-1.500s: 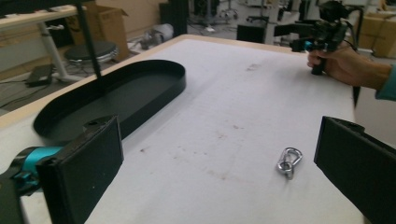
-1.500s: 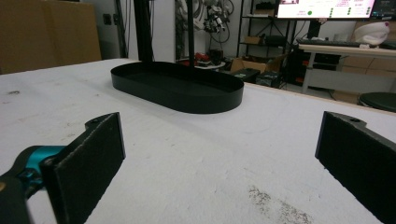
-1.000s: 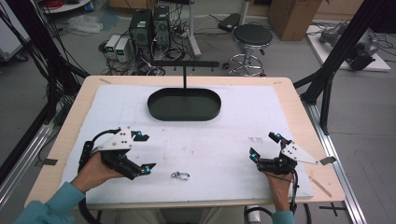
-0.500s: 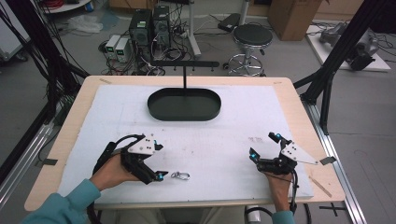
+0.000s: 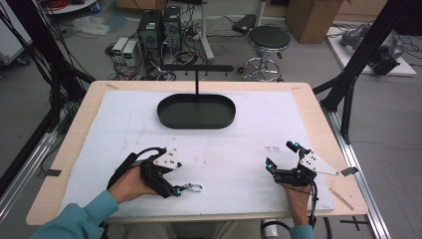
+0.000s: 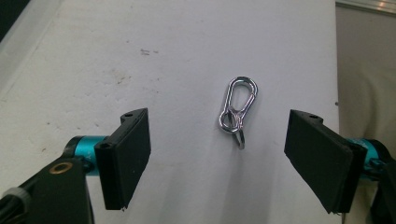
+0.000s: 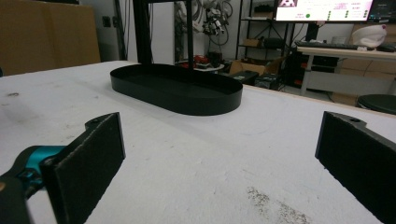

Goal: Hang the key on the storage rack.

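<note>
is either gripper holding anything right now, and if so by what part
Nothing is held. The left gripper is open with the metal clip lying on the white mat between its jaws, untouched. The right gripper is open over bare mat.

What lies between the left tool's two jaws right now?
A small metal clip lies flat on the white mat, between the open jaws of the left tool and touching neither, in the left gripper view.

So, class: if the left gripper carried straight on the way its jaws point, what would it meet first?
The small metal clip, lying on the white mat between the left gripper's open jaws; depth is hard to judge.
</note>
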`<state>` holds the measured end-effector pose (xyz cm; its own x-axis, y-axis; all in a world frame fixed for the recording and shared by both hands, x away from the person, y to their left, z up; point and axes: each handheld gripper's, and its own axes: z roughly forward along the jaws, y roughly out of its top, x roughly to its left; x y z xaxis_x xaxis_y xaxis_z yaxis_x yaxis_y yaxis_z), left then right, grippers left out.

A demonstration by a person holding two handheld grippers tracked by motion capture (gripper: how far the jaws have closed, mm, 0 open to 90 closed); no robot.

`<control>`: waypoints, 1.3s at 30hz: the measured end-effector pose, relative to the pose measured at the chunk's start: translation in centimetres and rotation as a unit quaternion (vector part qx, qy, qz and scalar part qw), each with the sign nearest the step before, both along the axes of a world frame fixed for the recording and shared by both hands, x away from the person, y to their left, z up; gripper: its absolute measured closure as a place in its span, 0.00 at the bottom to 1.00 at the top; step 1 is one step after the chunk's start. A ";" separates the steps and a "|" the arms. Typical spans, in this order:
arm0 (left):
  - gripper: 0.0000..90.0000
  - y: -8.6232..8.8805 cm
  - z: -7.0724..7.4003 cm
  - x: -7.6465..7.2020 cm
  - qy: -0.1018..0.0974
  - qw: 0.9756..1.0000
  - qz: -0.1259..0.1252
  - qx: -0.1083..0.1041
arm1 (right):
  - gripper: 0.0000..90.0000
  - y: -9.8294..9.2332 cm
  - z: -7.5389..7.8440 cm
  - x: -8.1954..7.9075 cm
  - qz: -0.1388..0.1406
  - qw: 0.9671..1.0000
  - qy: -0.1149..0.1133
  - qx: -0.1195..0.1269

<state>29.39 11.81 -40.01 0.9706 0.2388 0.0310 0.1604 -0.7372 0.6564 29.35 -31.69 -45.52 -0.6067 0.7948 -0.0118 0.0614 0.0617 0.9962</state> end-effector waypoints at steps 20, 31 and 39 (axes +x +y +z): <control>0.61 -1.6 -1.2 -0.2 0.039 0.998 0.007 0.041 | 0.01 0.0 0.0 0.0 -0.001 1.000 -0.001 0.001; 0.81 -2.0 -1.4 -0.3 0.045 0.998 0.006 0.053 | 0.01 0.0 0.0 0.0 -0.001 1.000 -0.001 0.002; 0.88 -2.0 -1.3 -0.2 0.048 0.997 0.014 0.056 | 0.01 0.0 0.0 0.0 -0.001 1.000 0.000 0.003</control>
<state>29.15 9.82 -41.35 0.9633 0.2662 -0.0346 0.2407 -0.7994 0.5504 29.37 -31.70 -45.53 -0.6052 0.7960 -0.0073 0.0613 0.0558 0.9966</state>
